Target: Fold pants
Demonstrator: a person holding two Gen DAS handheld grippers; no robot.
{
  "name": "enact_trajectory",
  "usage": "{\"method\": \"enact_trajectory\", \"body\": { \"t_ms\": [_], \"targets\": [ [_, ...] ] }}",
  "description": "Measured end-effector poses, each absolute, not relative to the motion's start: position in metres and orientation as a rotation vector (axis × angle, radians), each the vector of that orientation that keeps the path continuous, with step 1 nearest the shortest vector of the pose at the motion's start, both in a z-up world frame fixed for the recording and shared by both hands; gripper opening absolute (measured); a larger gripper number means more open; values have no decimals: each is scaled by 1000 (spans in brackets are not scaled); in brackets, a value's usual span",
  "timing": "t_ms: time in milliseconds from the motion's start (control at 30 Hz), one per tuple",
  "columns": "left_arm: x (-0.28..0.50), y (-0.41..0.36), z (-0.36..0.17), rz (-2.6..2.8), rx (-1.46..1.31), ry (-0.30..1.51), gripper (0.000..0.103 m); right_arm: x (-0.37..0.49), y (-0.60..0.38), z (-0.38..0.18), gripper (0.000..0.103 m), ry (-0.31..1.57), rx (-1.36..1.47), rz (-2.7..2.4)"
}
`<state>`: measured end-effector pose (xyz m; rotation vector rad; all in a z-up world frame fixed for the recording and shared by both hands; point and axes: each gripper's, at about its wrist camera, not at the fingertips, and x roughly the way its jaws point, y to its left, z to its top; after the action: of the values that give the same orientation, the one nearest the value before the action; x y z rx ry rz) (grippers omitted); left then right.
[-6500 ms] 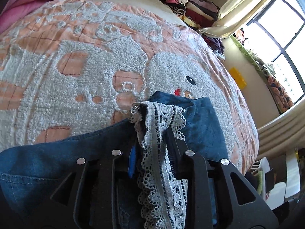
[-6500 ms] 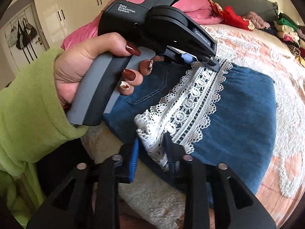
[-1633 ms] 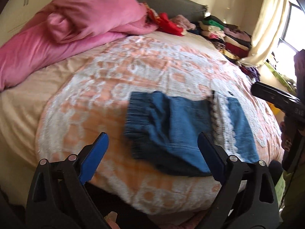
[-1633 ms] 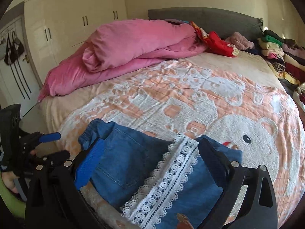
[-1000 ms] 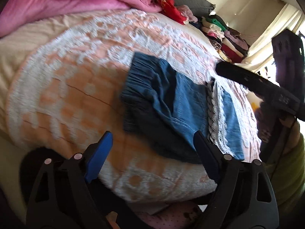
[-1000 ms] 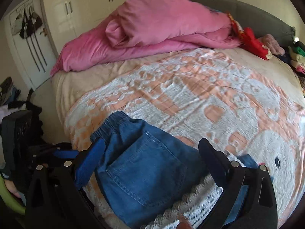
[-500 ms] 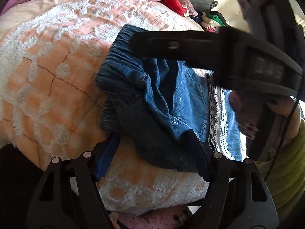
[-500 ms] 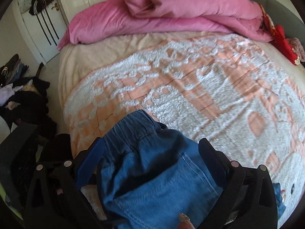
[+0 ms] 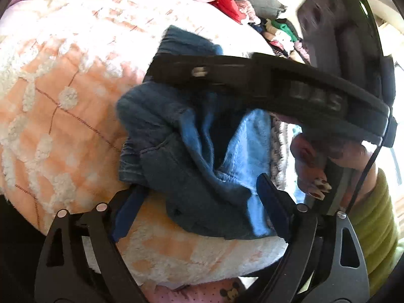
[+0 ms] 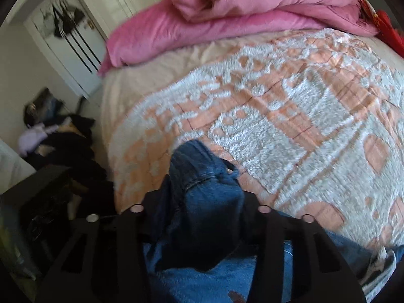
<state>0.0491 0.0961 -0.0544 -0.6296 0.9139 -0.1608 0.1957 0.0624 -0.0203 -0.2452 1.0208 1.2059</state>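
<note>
We're at the waistband end of the pants (image 9: 192, 156) now, which sit bunched at the near edge of the bed (image 9: 50, 116), centre of the left view. Our right gripper (image 10: 199, 217) has just been closing, and its fingers look pinched on a gathered hump of denim at the lower middle of its frame. Our left gripper (image 9: 199, 209) has just been opening: fingers stand wide, straddling the near corner of the cloth, gripping nothing. So we judge this to be the pick-up for another fold, one corner taken, the other waiting. Next we need the left fingers to bite that near corner, then both hands to carry the waistband across toward the lace trim (image 9: 280, 151) at the right.

Hard to read: the right gripper's black body crosses the upper middle of the left view and hides the far part of the pants. Both frames are smeared. The right fingertips are buried in cloth, so how many layers they hold we can't say
</note>
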Motion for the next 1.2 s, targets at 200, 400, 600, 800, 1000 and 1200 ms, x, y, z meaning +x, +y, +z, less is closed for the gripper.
{"method": "enact_trajectory", "body": {
  "t_ms": [200,400,600,800,1000,1200],
  "targets": [
    [53,87,-38,-199,-625,888,79,203,7,13,40,969,-49,1259],
    [62,60,-27,-274,-602,901,74,205,-48,36,40,904,25,1231],
    [68,24,-8,-324,-547,884,48,212,-96,42,42,863,88,1183],
    [74,-11,-2,-372,-486,881,48,206,-134,43,69,832,110,1156],
    [83,-51,-18,-408,-392,942,48,205,-198,18,85,881,212,946],
    [81,-75,-31,-435,-328,986,48,193,-245,-14,93,956,318,779]
  ]
}}
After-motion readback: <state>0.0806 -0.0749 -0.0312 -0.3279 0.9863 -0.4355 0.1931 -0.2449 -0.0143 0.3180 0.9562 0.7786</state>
